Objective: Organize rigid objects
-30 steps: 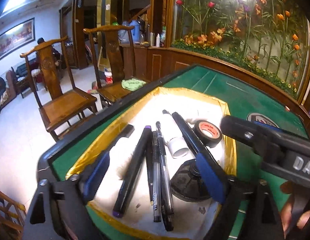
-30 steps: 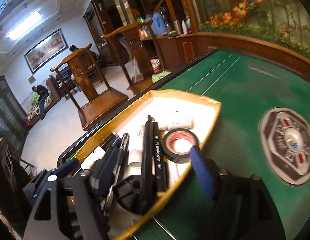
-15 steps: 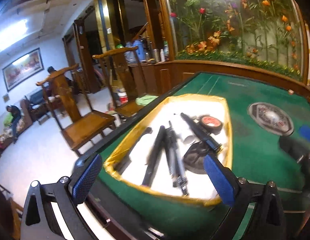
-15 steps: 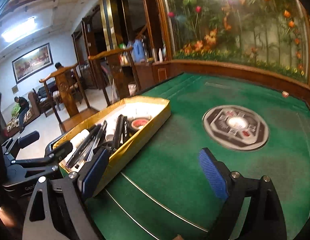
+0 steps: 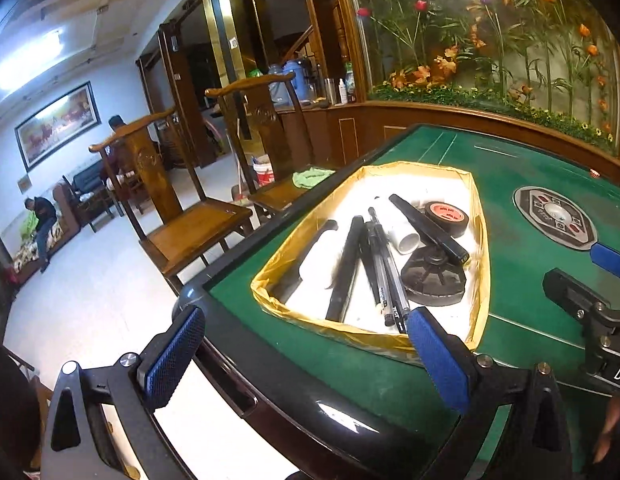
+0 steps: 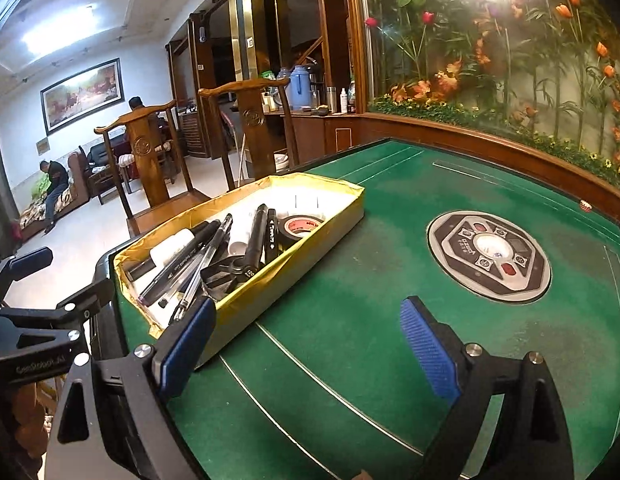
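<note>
Both claws, left claw (image 5: 305, 354) and right claw (image 6: 310, 350), are hovering released beside the filled tray (image 6: 330, 224); sorting is apparently finishing, awaiting withdrawal.

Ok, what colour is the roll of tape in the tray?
Black, with a red inner label; the tape roll shows best in the left wrist view.
</note>
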